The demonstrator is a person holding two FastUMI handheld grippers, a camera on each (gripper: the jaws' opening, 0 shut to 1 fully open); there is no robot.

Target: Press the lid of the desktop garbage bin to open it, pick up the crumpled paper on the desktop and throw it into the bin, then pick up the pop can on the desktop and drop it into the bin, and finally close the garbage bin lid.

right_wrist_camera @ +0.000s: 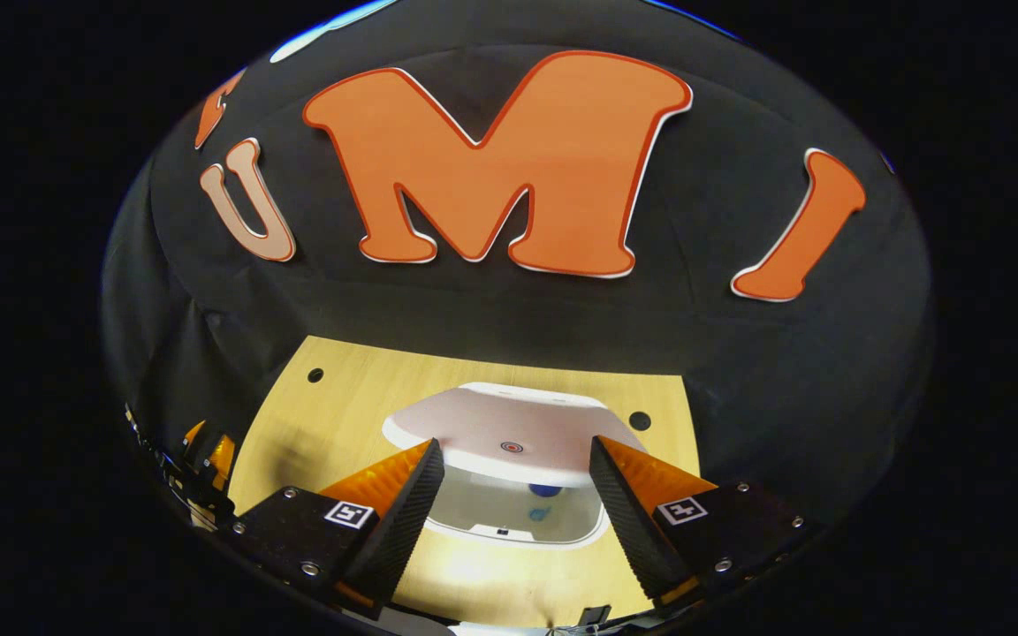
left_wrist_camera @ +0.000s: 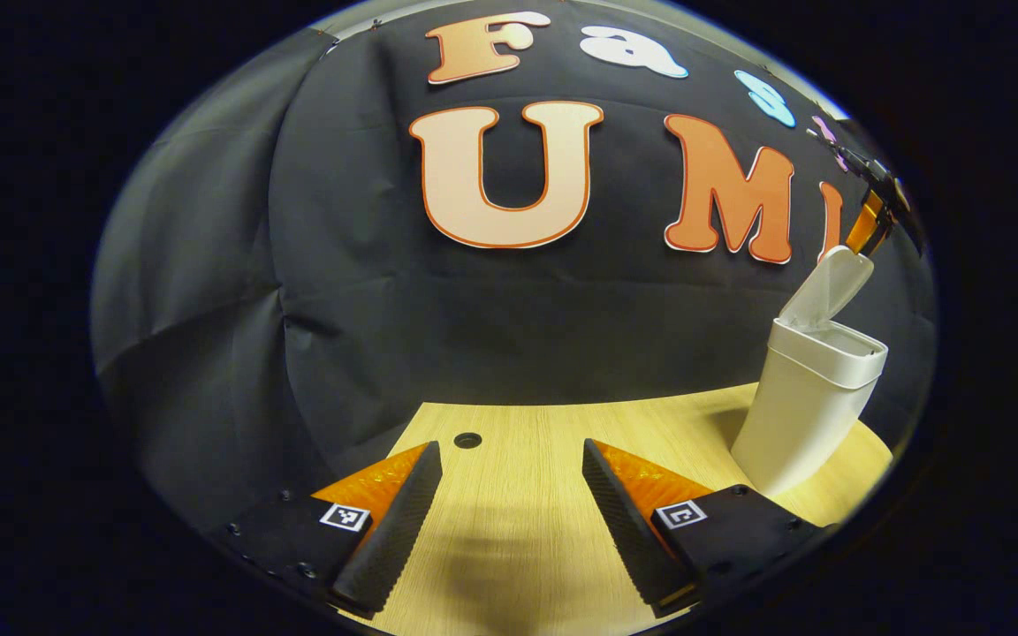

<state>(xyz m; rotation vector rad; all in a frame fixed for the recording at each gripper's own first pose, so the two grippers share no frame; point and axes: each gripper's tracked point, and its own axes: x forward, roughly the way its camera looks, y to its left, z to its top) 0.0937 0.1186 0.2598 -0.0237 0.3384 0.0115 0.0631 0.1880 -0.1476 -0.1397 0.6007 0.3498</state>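
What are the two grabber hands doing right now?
Left gripper: open, holding nothing, over the table.
Right gripper: open, holding nothing, above the open bin.

No legible txt or labels anywhere.

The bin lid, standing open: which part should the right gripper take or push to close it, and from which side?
Best guess: the lid's raised free edge, pressed from above. In the left gripper view it tilts up from a hinge on the bin's far side, top edge highest. The right gripper hangs open over the bin mouth, so downward pressure should swing it shut; no pinch needed.
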